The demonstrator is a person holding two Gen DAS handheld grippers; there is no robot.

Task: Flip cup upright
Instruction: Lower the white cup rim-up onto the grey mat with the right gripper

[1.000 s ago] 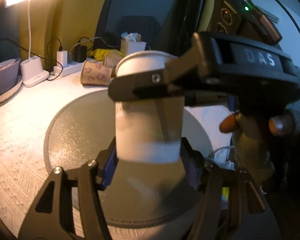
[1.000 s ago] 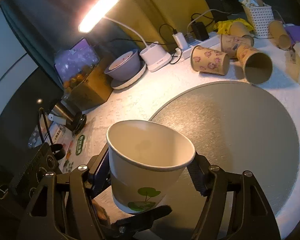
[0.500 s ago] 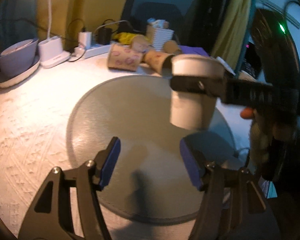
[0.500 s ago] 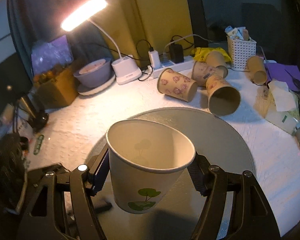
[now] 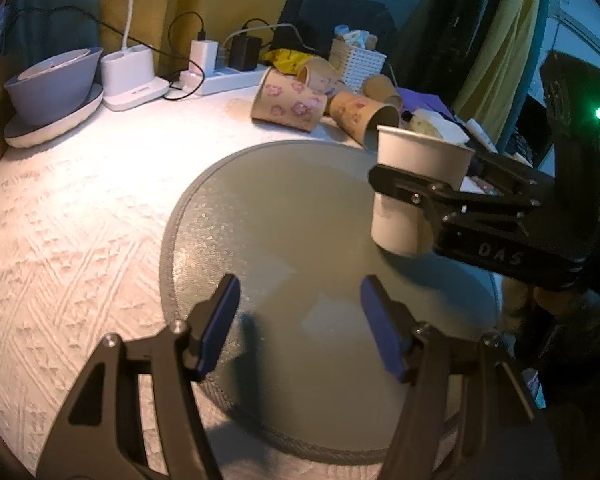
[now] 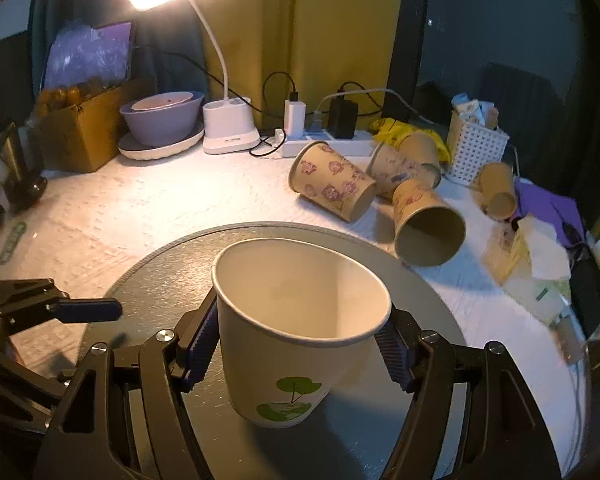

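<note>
A white paper cup [image 6: 295,328] with a green tree print stands mouth up, its base at the surface of the round grey mat [image 6: 420,304]. My right gripper [image 6: 300,344] is shut on the cup just below its rim. In the left wrist view the cup [image 5: 416,188] sits at the mat's right side [image 5: 283,216], held by the right gripper [image 5: 424,196]. My left gripper [image 5: 300,324] is open and empty over the mat's near side, well apart from the cup.
Several brown paper cups [image 6: 332,180] lie on their sides behind the mat. A lamp base [image 6: 229,128], power strip [image 6: 324,146], purple bowl [image 6: 161,116], white basket [image 6: 476,148] and a cardboard box [image 6: 79,128] line the back. Papers [image 6: 540,264] lie at the right.
My left gripper let go of the cup, opened and drew back to the left. My right gripper kept the cup and lowered it upright toward the mat.
</note>
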